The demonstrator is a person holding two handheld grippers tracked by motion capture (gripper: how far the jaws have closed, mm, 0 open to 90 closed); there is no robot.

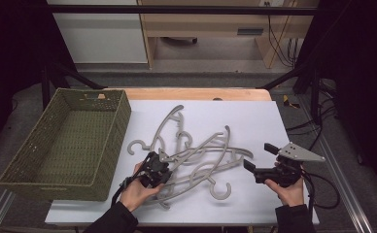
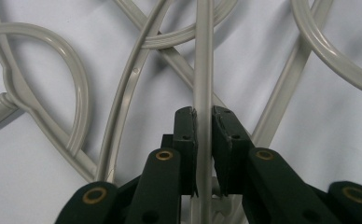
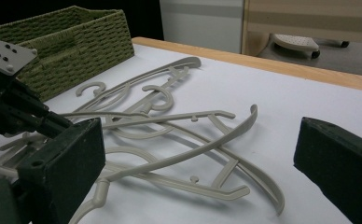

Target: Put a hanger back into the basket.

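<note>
Several grey plastic hangers (image 1: 196, 155) lie tangled in a pile on the white sheet. My left gripper (image 1: 161, 160) points down at the pile's left end. In the left gripper view its pads (image 2: 188, 135) are pressed on both sides of one straight grey hanger bar (image 2: 203, 56), so my left gripper (image 2: 204, 121) is shut on it. Just right of the pile, a hand holds my right gripper (image 1: 258, 156) with its jaws wide apart. The right gripper view looks across the hangers (image 3: 179, 116) with nothing between the jaws of the right gripper (image 3: 198, 154).
A green woven basket (image 1: 123, 116) stands to the left of the pile, its near corner (image 3: 76, 32) close to the farthest hanger. The white sheet (image 1: 254, 116) covers a wooden table. Black frame posts rise at both sides.
</note>
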